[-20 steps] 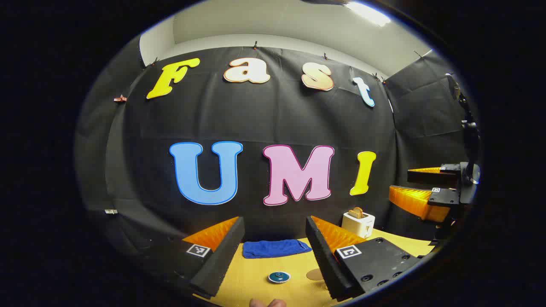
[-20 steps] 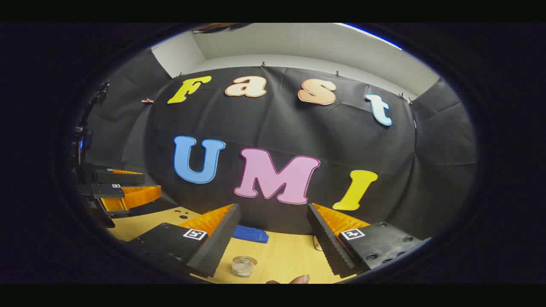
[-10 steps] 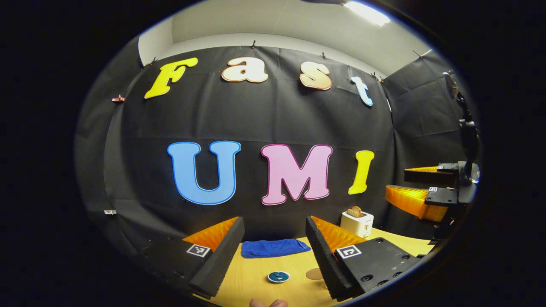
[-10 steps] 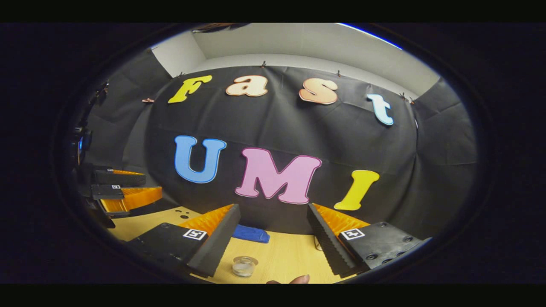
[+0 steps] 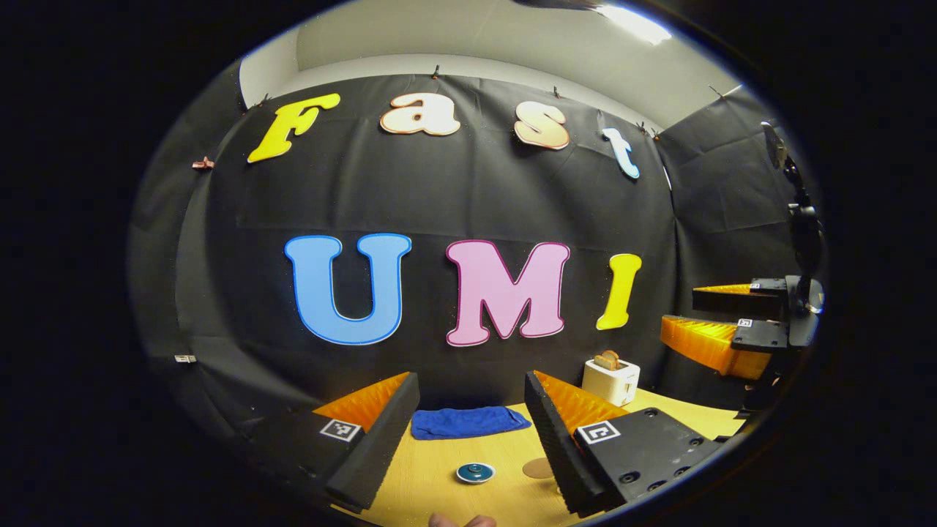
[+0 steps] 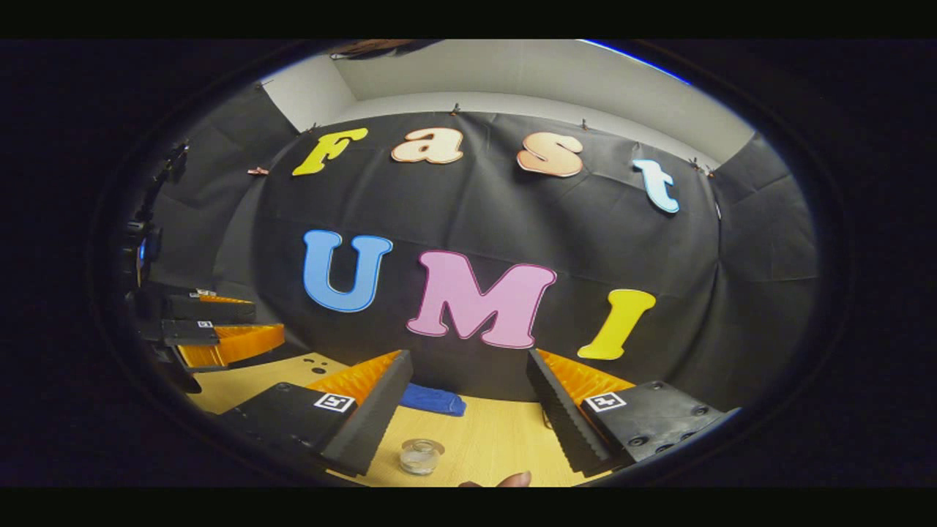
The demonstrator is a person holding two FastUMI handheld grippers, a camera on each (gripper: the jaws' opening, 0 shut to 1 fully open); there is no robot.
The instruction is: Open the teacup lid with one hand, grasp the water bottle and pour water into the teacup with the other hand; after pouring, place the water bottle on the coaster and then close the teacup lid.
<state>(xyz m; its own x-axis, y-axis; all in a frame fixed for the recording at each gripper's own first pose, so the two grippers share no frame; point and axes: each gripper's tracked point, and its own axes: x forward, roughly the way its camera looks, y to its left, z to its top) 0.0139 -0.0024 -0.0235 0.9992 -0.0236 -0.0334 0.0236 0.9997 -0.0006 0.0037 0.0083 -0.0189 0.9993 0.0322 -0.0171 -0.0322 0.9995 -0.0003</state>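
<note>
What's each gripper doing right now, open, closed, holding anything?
Left gripper: open, holding nothing, above the table.
Right gripper: open, holding nothing.

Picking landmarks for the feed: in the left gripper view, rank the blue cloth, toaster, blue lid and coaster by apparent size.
1. blue cloth
2. toaster
3. blue lid
4. coaster, though the left gripper partly hides it, so its rank against the lid is unsure.

Non-task clutter on the yellow table [image 5: 439,468]

Blue towel [image 5: 468,422] folded flat at the table's far edge, 12 o'clock, against the black cloth wall [image 5: 454,190]. White toaster [image 5: 611,382] with a bread slice [image 5: 607,359] sticking up, 2 o'clock, well apart from the towel. In the right gripper view, towel [image 6: 433,400] at 11 o'clock.
</note>
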